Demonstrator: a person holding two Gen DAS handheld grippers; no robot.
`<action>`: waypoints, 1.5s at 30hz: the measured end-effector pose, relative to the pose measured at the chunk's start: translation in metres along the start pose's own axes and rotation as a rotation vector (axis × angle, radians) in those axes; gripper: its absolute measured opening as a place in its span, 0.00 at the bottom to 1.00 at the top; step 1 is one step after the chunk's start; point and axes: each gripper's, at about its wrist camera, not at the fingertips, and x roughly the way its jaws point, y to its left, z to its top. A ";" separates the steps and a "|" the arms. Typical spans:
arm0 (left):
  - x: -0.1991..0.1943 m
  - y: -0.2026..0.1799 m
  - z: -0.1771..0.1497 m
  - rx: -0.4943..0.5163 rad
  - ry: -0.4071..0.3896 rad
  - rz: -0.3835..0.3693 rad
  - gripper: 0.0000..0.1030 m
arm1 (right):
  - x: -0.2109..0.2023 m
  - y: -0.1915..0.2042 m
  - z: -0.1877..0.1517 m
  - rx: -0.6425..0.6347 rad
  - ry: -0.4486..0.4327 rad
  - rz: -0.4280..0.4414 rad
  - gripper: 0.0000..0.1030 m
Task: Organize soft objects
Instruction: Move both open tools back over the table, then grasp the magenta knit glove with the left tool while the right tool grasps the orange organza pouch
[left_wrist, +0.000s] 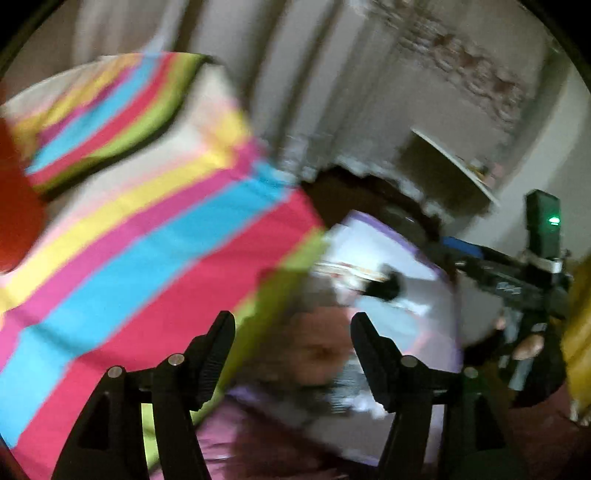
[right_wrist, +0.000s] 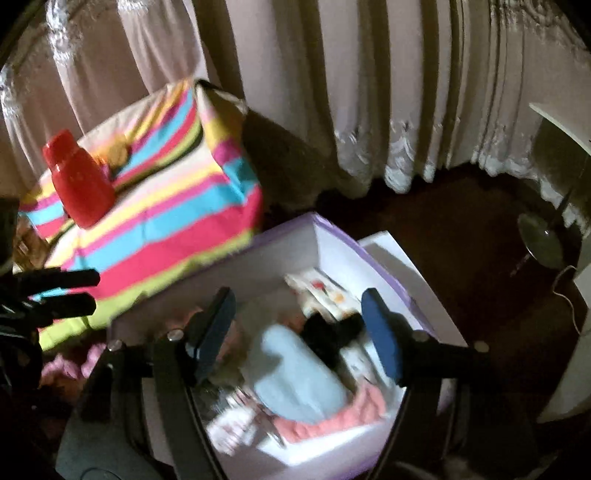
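Both pairs of jaws stand parted with nothing pressed between them. From the right wrist view, the right gripper (right_wrist: 297, 325) hangs over a white box (right_wrist: 280, 254) with a lilac rim, which sits on the dark floor just beside a bed. Soft things fill the box bottom: a pale blue cloth (right_wrist: 295, 376) in the middle, a black piece (right_wrist: 328, 339) lying against its upper edge, a salmon-pink fabric (right_wrist: 332, 417) along the near wall, and a white printed cloth (right_wrist: 325, 291) with red and orange marks toward the far corner. Blur hides what each item is beyond colour. A pink fluffy thing (right_wrist: 74, 365) lies outside the box on its left, low beside the bed.

The left gripper (left_wrist: 291, 339) points at the same box from the other side; its view is heavily smeared, showing only pinkish and white shapes between the fingers.

The bed wears a striped cover (right_wrist: 166, 229) in pink, blue, yellow and green, with a matching pillow (left_wrist: 110, 110) at its head. A red bottle (right_wrist: 79, 181) stands upright on the cover. Pale curtains (right_wrist: 332, 92) hang behind, reaching down to the floor. A floor lamp base (right_wrist: 541, 240) sits at the right, well apart from the box.
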 end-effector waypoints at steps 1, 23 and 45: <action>-0.010 0.017 -0.006 -0.026 -0.023 0.035 0.64 | 0.003 0.009 0.005 -0.003 -0.007 0.020 0.72; -0.087 0.336 -0.028 -0.486 -0.223 0.717 0.64 | 0.224 0.244 0.104 -0.089 0.147 0.340 0.72; -0.056 0.513 0.071 -0.745 -0.253 0.785 0.64 | 0.335 0.312 0.210 -0.188 0.116 0.456 0.72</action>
